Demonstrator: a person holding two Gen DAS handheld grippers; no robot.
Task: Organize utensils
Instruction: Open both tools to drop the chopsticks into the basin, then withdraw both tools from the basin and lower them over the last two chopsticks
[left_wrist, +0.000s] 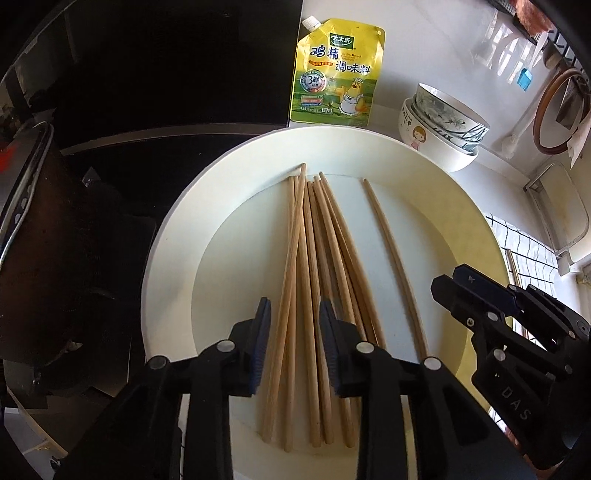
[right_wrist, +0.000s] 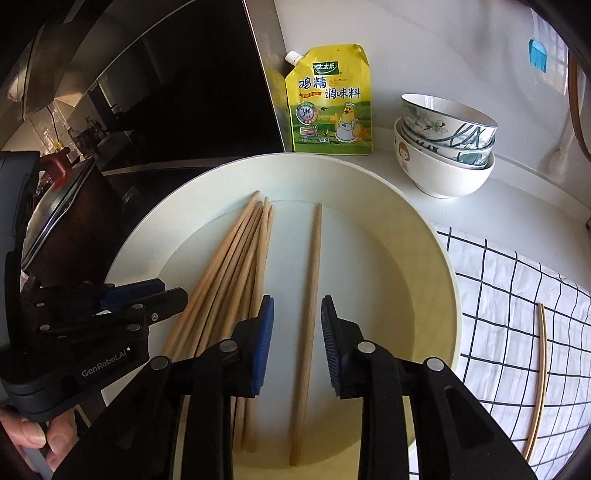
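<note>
Wooden chopsticks (left_wrist: 314, 295): bundled in cream plate (left_wrist: 424, 155) at surface's stove-side edge; single chopstick (right_wrist: 310, 291) apart, another probably on checked cloth (right_wrist: 517, 295). Left gripper (left_wrist: 295, 345), right gripper (right_wrist: 297, 345): jaws released, straddling sticks for pickup.

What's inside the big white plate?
Wooden chopsticks: a bundle lying together and a single chopstick apart on the plate. The black jaws cover their near parts, so I cannot see everything there.

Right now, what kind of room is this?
Most likely a kitchen counter: stacked bowls, a seasoning pouch against the wall, and chopsticks lying in a big white plate.
</note>
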